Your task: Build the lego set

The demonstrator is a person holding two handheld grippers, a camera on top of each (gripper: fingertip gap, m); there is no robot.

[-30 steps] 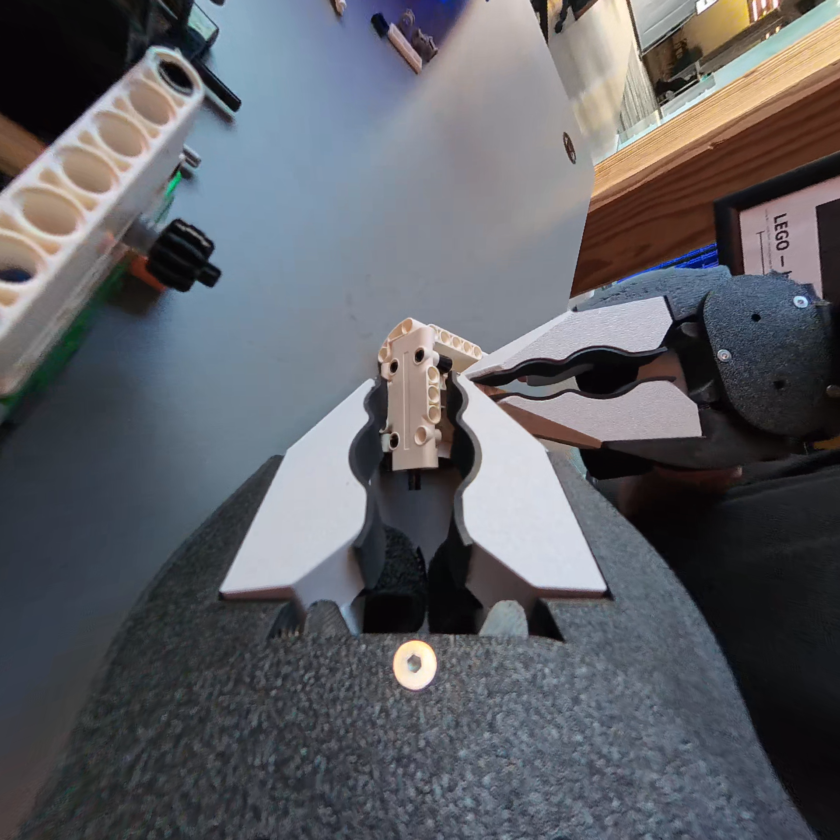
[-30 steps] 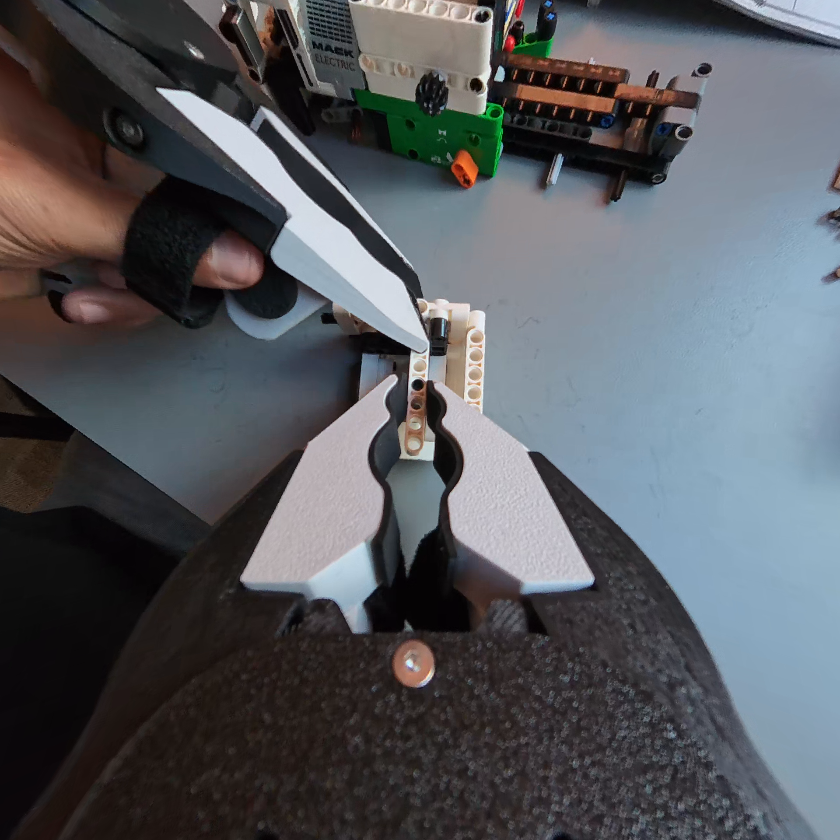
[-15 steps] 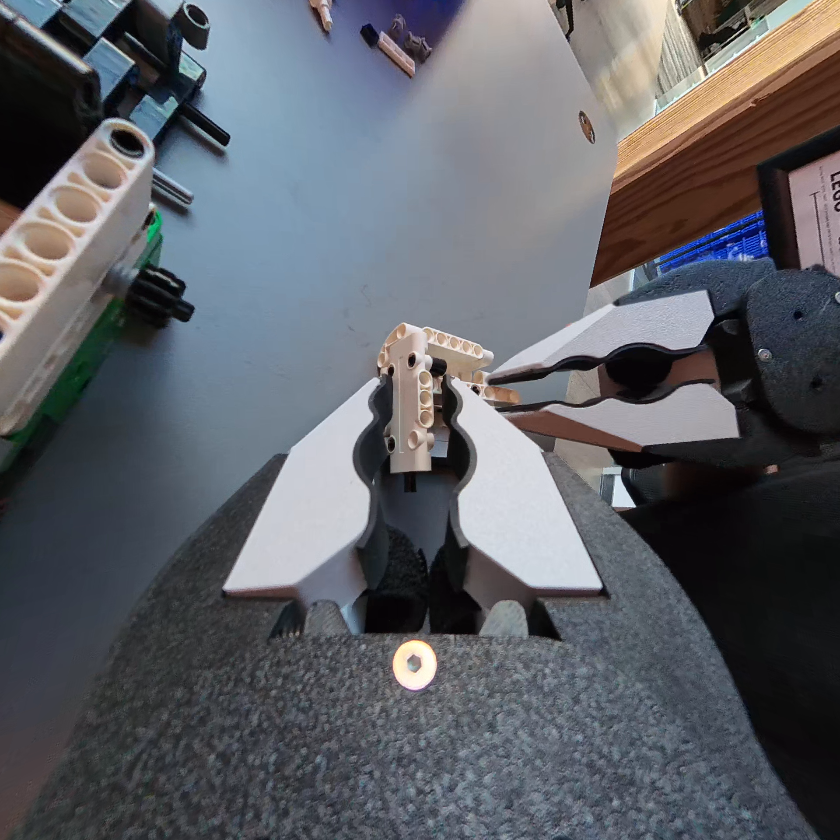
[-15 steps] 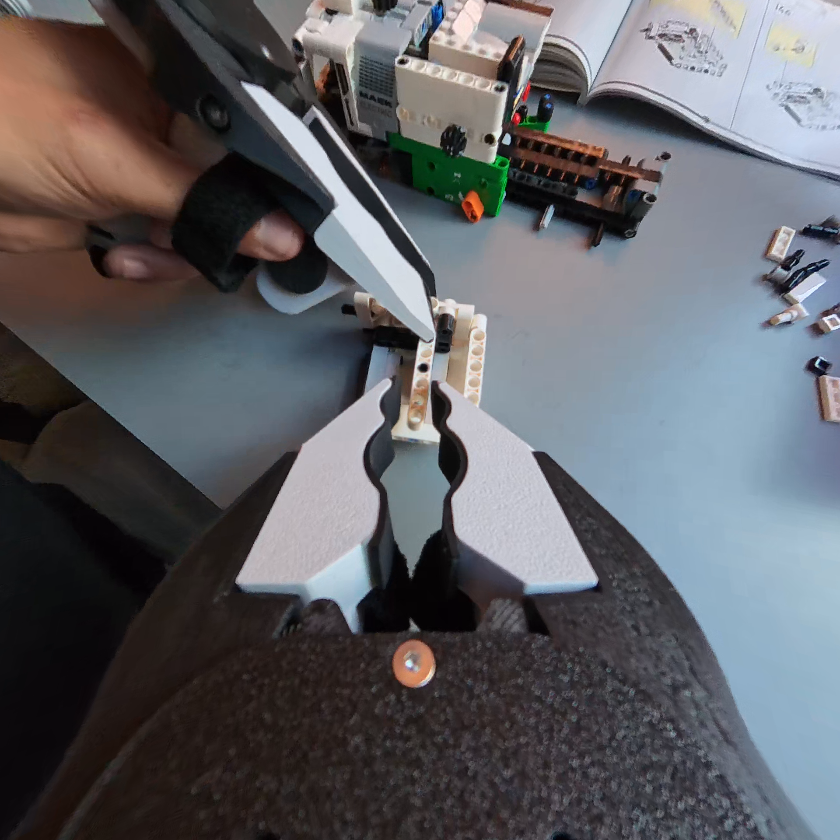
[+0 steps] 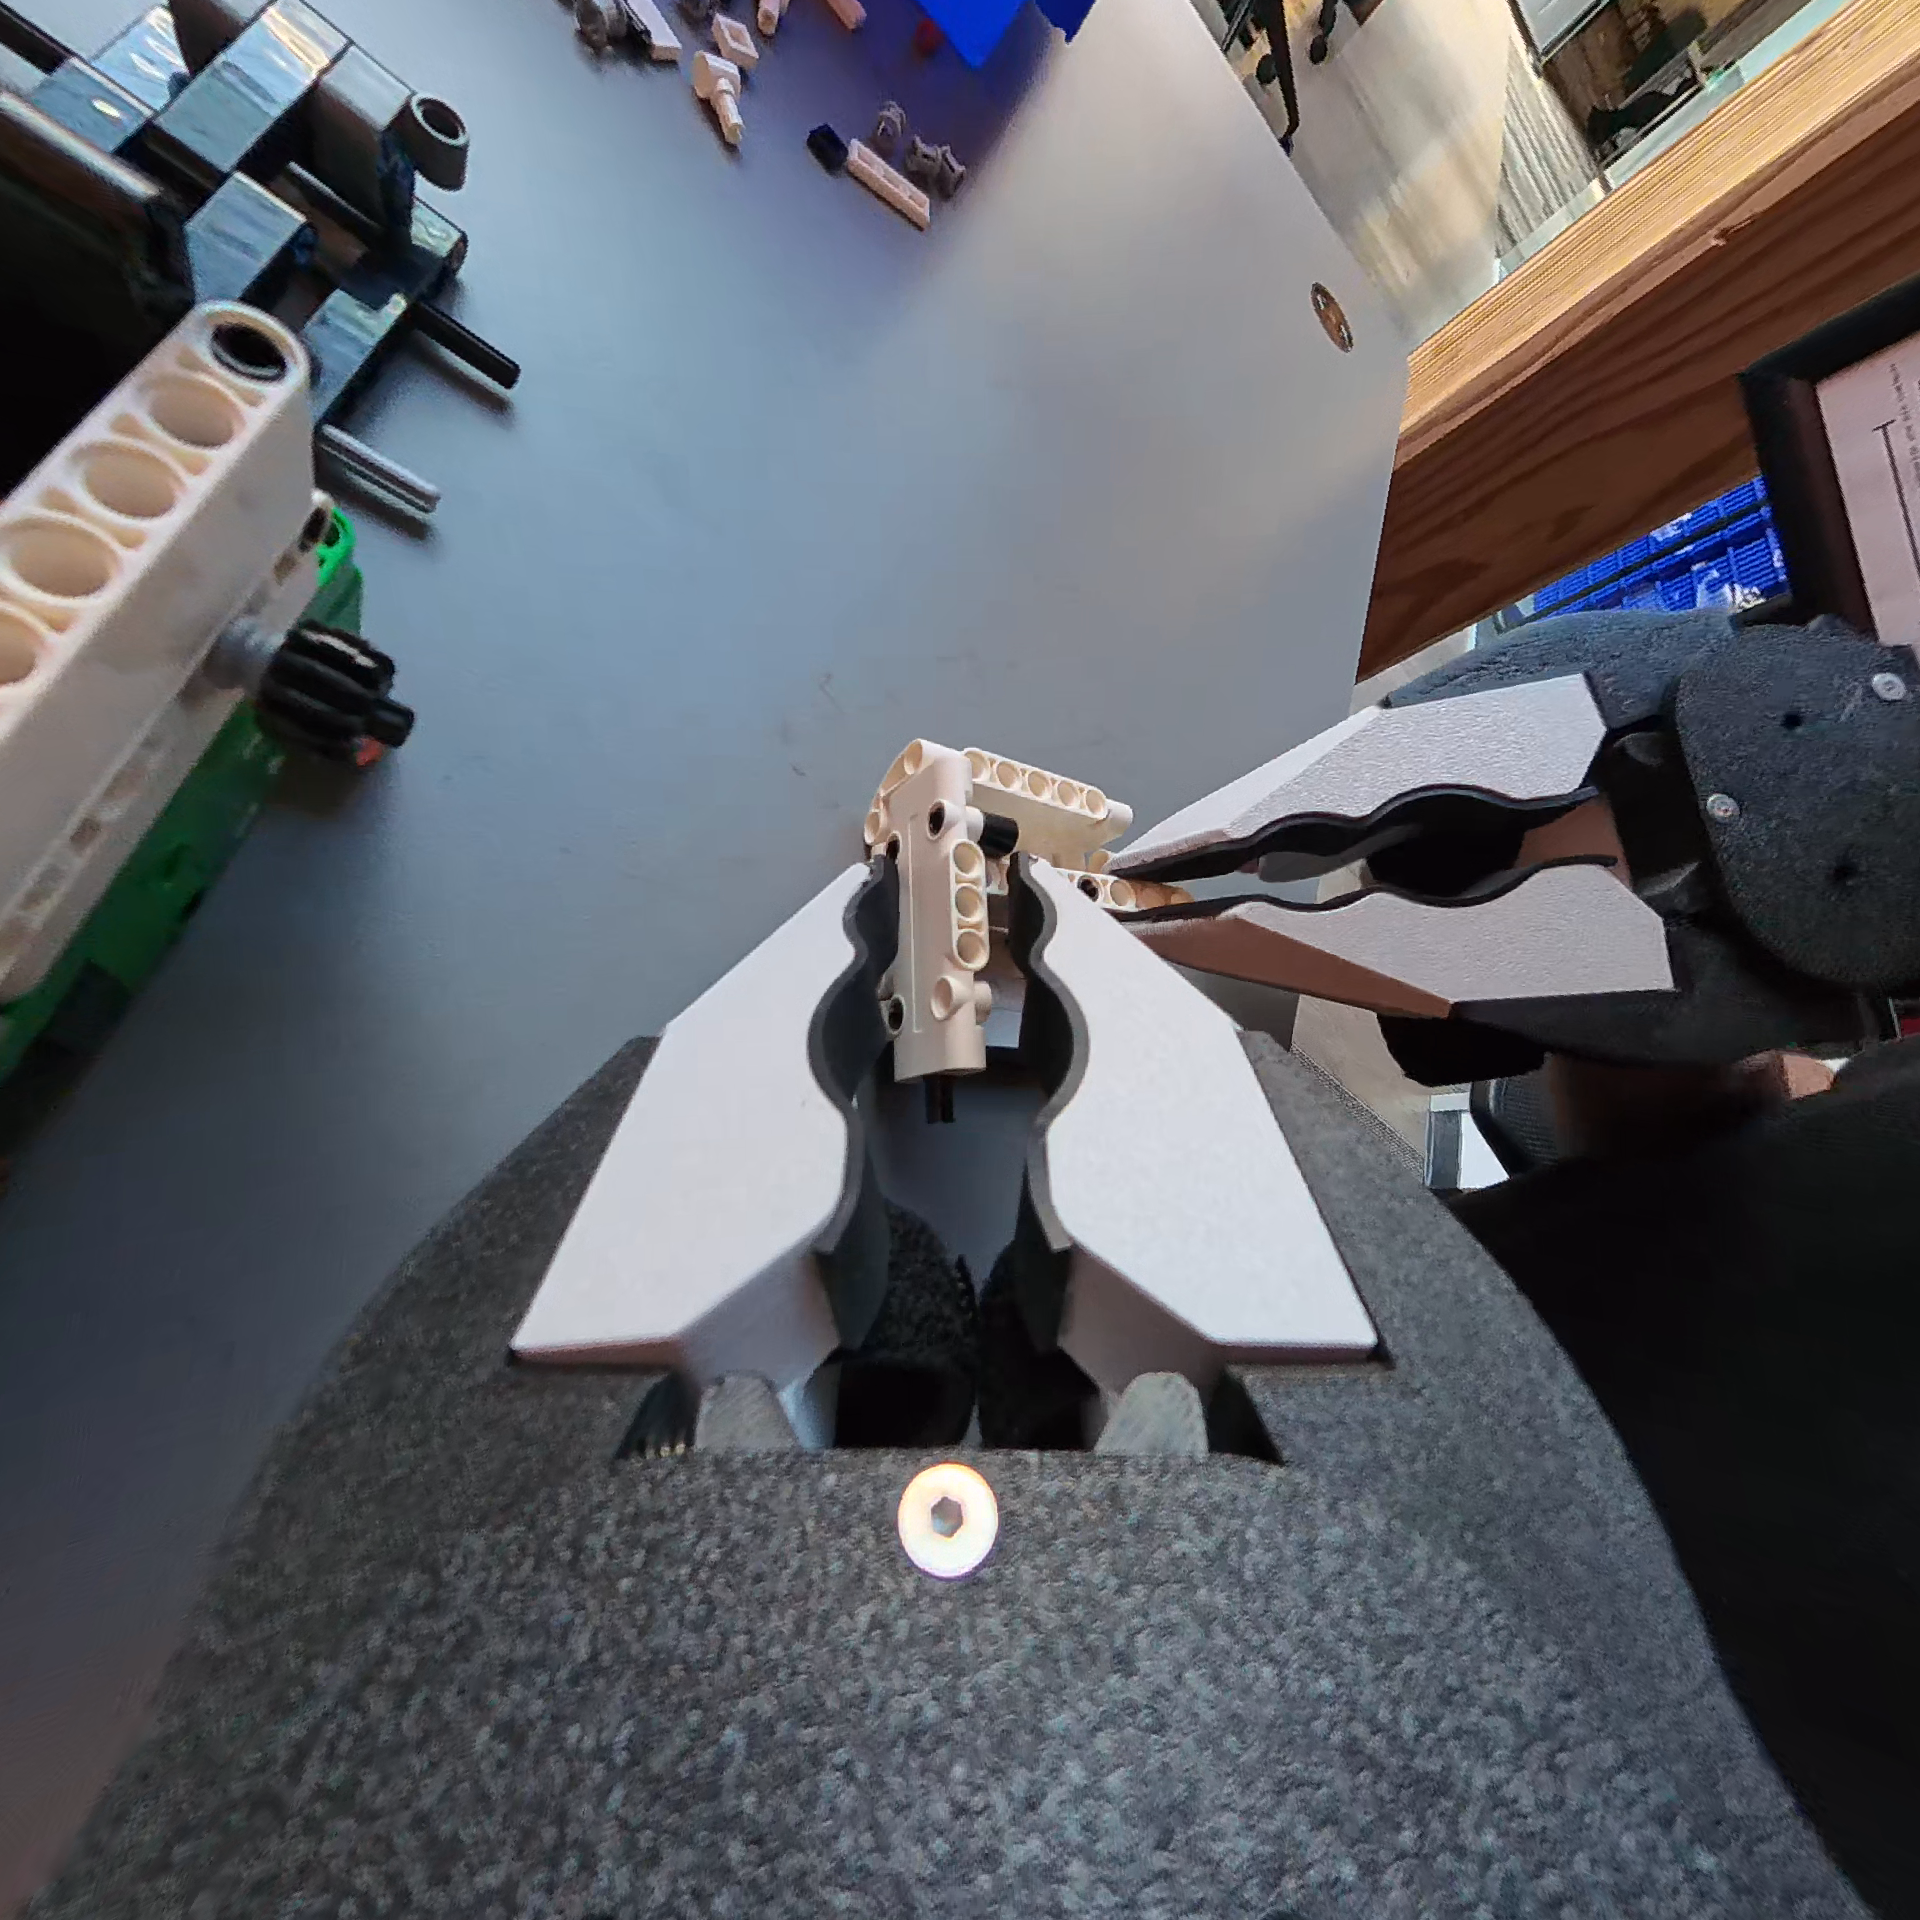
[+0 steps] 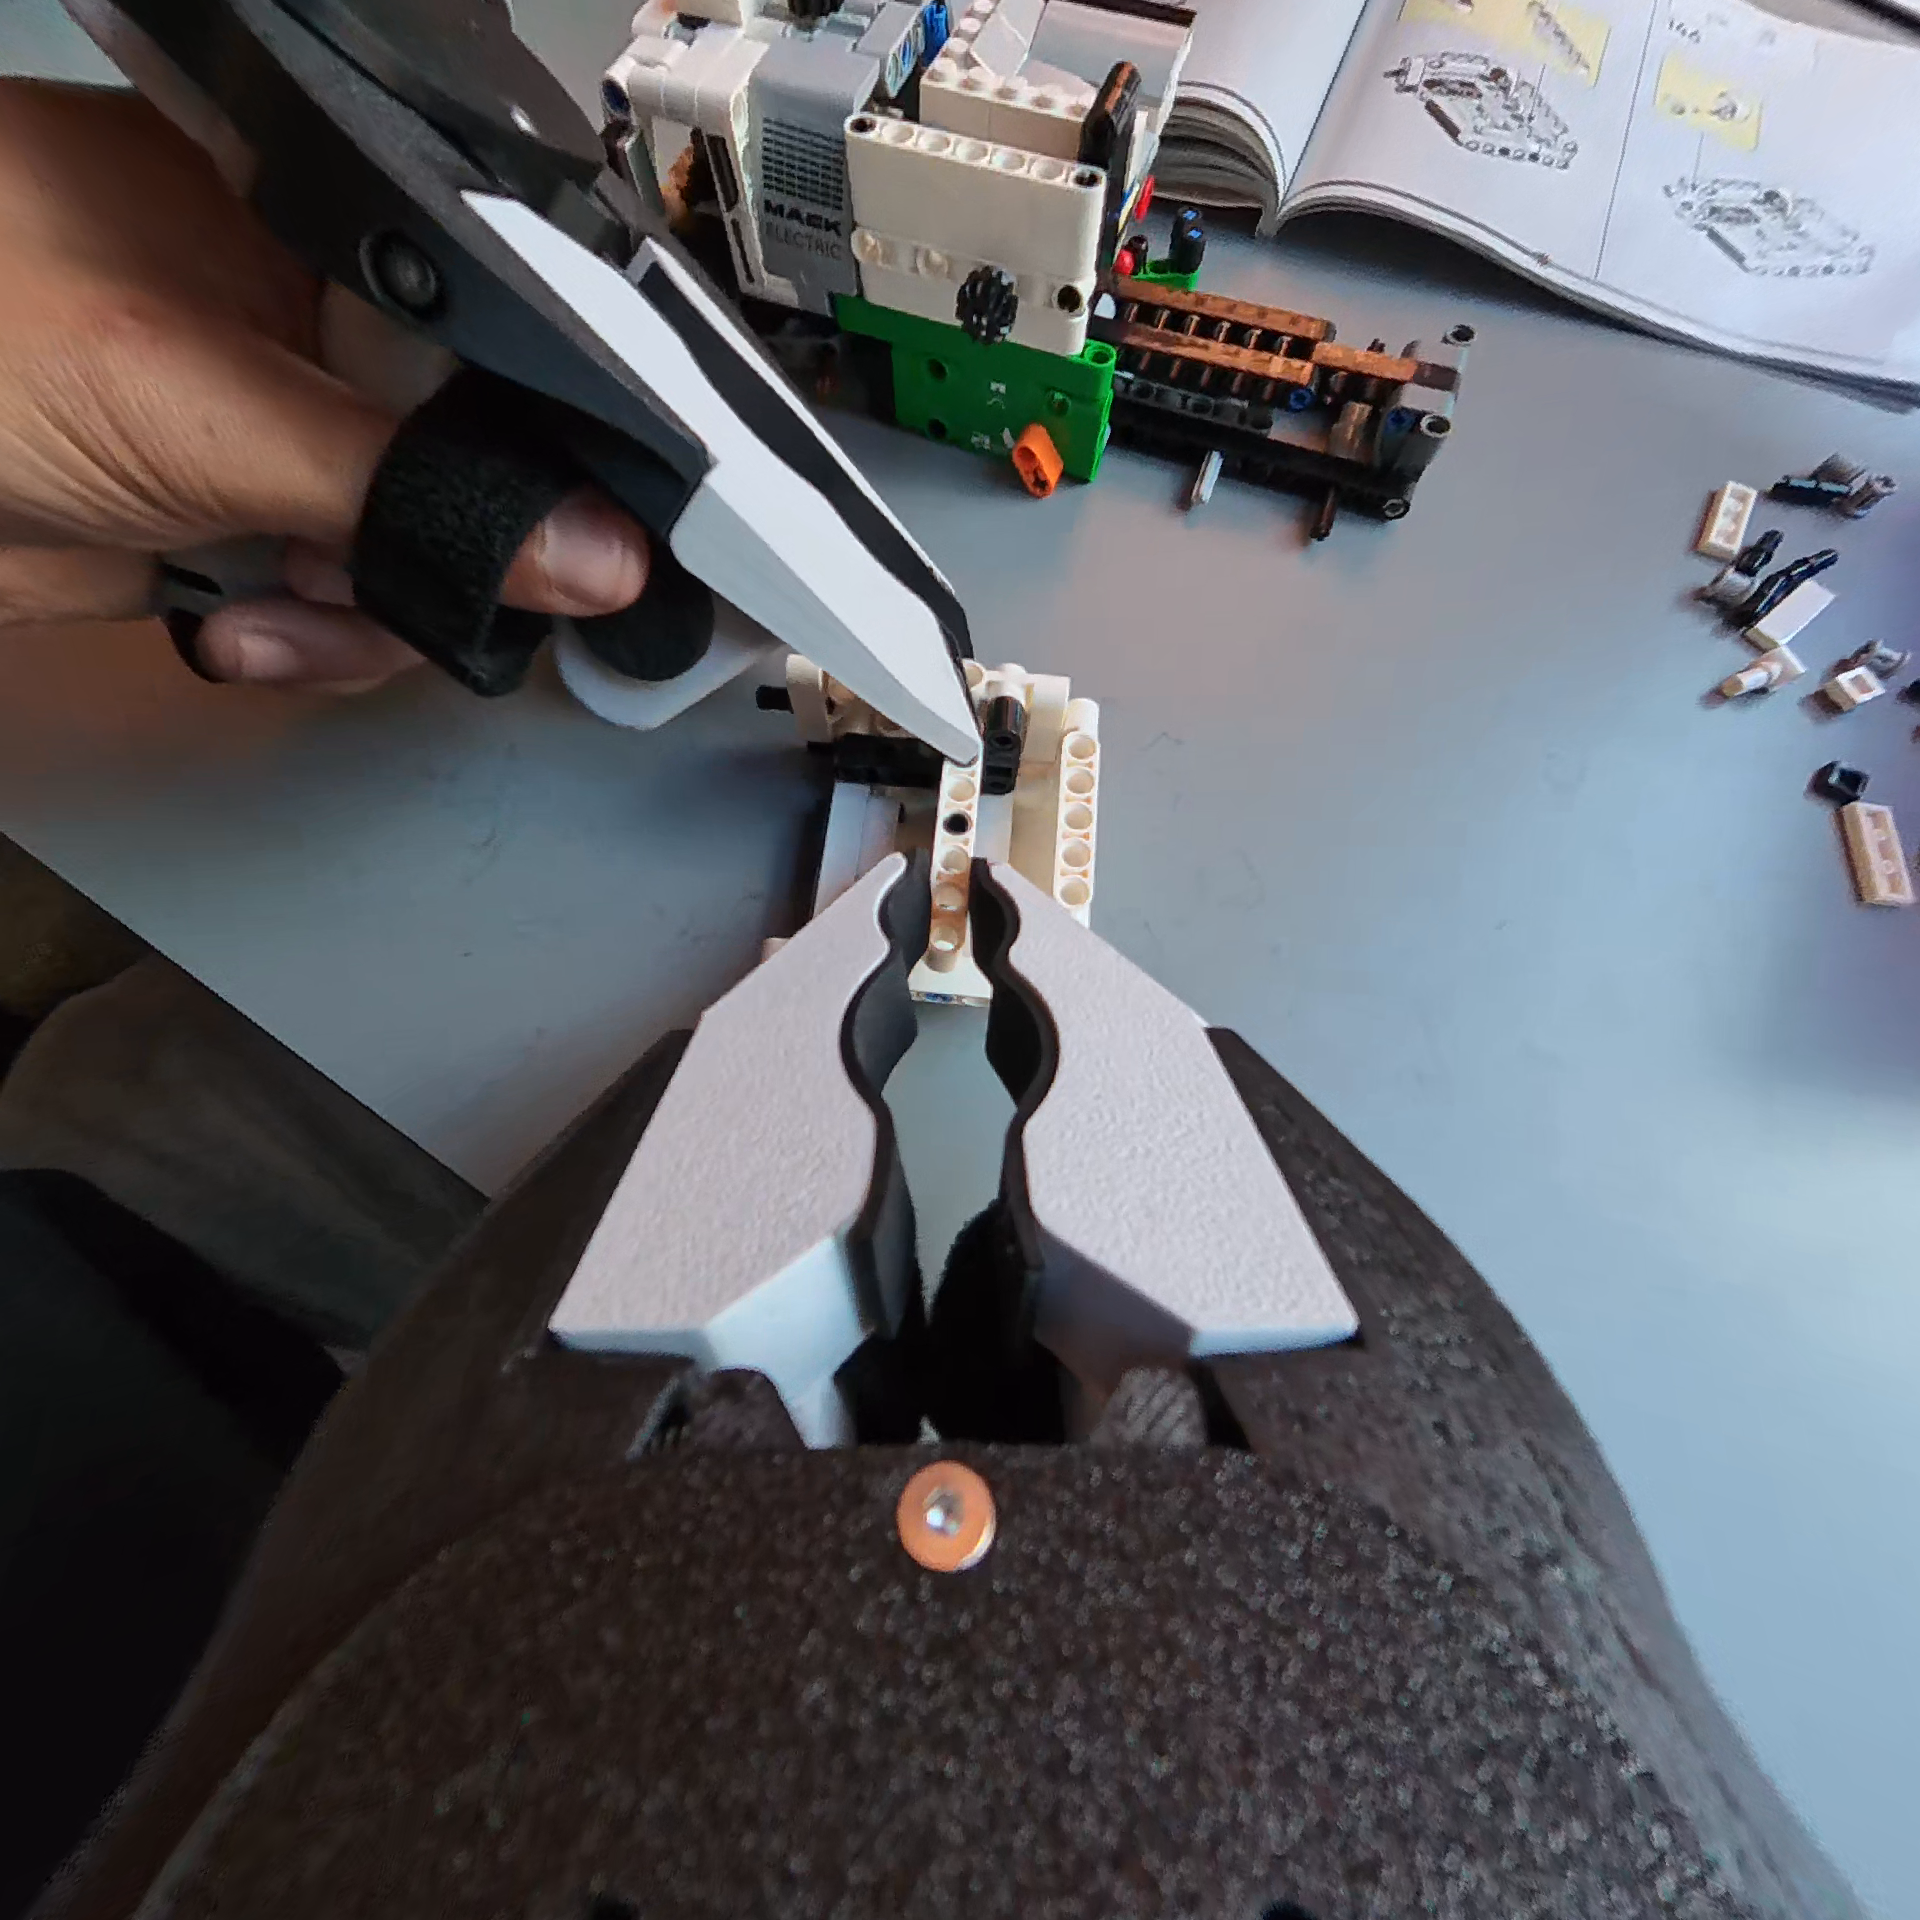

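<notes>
White beams with rows of round holes made up the small lego sub-assembly [image 5: 940, 935], which sat low over the grey table [image 5: 831, 520] near its front edge. The left gripper [image 5: 948, 883] had its fingers clamped on an upright white beam of it, a short black pin showing below. The right gripper [image 6: 948, 875] came in from the side, its fingers pinched on another white holed beam [image 6: 951, 894] of the same sub-assembly. A hand [image 6: 208, 416] held the left gripper's handle. Farther back stood the partly built truck [image 6: 966, 260], white and grey over a green block, with a dark chassis behind it. An open instruction booklet [image 6: 1558, 156] lay at the far edge, and loose small pieces [image 6: 1797, 644] were scattered toward the right edge.
</notes>
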